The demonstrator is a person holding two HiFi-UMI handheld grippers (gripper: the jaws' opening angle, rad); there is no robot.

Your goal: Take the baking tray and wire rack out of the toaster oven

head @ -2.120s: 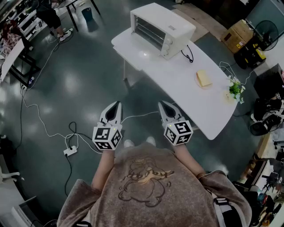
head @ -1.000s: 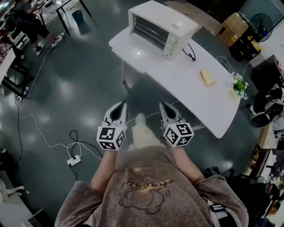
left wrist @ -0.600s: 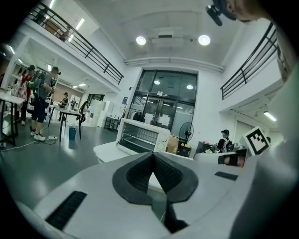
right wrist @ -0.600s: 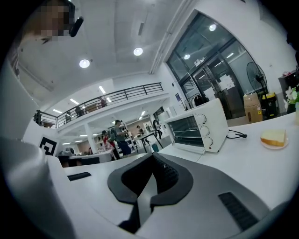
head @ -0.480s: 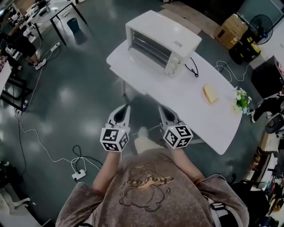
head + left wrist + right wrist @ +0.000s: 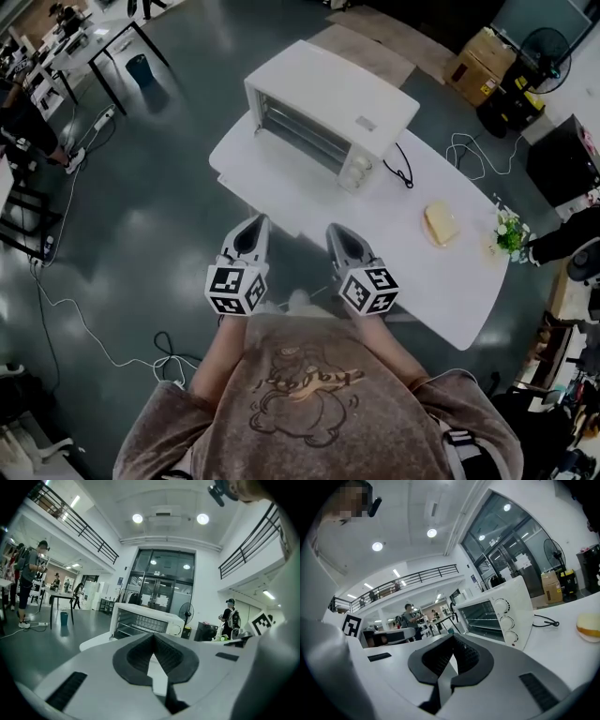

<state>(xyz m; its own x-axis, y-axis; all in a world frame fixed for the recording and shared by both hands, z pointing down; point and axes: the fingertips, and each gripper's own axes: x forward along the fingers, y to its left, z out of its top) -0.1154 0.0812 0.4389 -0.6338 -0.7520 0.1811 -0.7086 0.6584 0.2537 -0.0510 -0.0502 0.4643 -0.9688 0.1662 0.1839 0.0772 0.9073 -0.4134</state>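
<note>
Edges first: the long white table (image 6: 281, 192), rounded at its corners, runs diagonally ahead of the left gripper (image 6: 254, 225) and the right gripper (image 6: 335, 232). In the head view its near rim lies right at both sets of fingertips. Open, glossy grey concrete floor (image 6: 150, 234) spreads to the left of the left fingers, while the right fingers point over bare, smooth tabletop.

Both grippers are empty. Each pair of ribbed black pads (image 6: 139, 656) is pressed together with nothing between them, as the left gripper view and the right gripper view show.

Straight beyond the fingertips, at the table's far left end, stands the boxy white metal toaster oven (image 6: 328, 98). It is smooth-sided, with three round knobs stacked down the right of its front. Thin bars of the wire rack (image 6: 482, 617) show across its dark front, but the baking tray cannot be made out.

A thin black cord (image 6: 403, 169) loops just right of the oven. Farther right of the right fingers lie a pale yellow spongy slab (image 6: 439, 222) and a small green potted plant (image 6: 509, 234), both well apart from the oven.
</note>
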